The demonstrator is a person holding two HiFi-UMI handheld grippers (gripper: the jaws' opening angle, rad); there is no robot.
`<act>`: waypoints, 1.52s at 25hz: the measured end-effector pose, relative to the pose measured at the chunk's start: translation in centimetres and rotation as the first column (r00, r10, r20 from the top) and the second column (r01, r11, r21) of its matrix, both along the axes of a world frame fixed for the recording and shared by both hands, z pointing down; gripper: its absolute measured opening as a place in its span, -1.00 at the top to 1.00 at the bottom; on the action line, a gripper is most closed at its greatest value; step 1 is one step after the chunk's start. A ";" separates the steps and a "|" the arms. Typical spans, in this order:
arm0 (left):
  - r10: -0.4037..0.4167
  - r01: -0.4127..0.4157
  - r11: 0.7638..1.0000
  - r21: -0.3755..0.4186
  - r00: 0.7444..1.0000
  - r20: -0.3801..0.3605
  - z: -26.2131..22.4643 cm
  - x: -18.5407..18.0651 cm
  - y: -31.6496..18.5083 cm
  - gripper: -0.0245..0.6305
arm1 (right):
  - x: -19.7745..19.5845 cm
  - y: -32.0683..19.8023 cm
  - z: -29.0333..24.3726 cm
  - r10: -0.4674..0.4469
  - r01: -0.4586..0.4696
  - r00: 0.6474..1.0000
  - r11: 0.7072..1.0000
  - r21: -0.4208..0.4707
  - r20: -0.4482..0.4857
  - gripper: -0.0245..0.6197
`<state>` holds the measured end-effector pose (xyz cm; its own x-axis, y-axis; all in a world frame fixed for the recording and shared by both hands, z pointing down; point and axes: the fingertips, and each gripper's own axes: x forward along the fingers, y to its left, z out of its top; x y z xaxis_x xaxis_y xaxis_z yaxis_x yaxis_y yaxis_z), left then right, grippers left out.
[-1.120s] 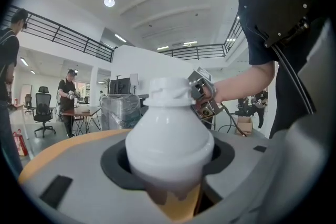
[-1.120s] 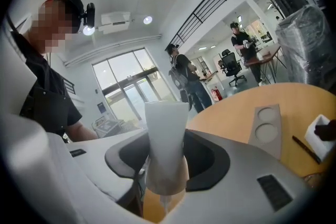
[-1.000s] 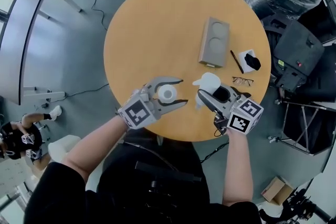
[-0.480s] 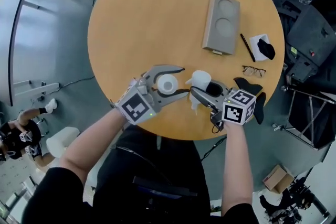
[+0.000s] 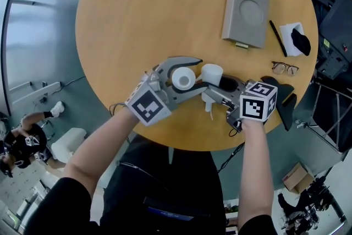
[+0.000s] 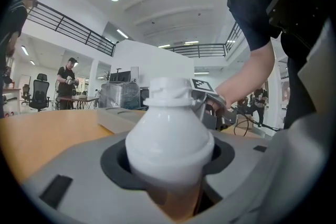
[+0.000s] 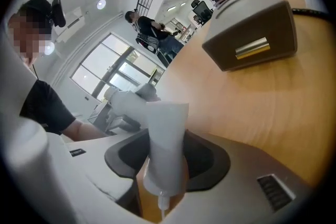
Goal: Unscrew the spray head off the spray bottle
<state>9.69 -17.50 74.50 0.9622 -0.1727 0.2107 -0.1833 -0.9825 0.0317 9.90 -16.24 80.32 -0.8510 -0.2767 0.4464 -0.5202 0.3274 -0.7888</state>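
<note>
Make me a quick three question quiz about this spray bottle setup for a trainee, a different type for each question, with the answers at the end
1. True or false: the spray head is screwed onto the bottle.
2. What do the left tongs grip? A the bottle, B the pen, C the spectacles.
3. Fill in: the grey tray has ___ round recesses.
Key: 1 false; 2 A; 3 two.
</note>
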 end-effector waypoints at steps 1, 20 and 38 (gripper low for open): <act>-0.003 0.003 1.000 -0.001 1.000 0.001 0.5 0.1 -0.3 0.04 | 0.0 -0.1 0.5 -0.002 0.002 1.000 1.000 -0.017 0.004 0.29; 0.007 -0.007 1.000 -0.005 1.000 0.007 2.8 -0.3 -1.8 0.02 | 0.8 -1.1 2.2 -0.014 0.017 0.984 1.000 0.016 -0.179 -0.03; 0.047 -0.047 0.998 0.040 0.999 -0.012 -1.0 -0.9 -1.3 -0.02 | 0.8 -1.3 -0.3 0.026 -0.011 0.976 0.997 0.071 -0.218 -0.20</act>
<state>8.84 -18.84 73.53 0.9721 -0.1351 0.1917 -0.1366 -0.9906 -0.0056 10.68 -17.51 80.04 -0.7291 -0.3281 0.6007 -0.6843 0.3655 -0.6309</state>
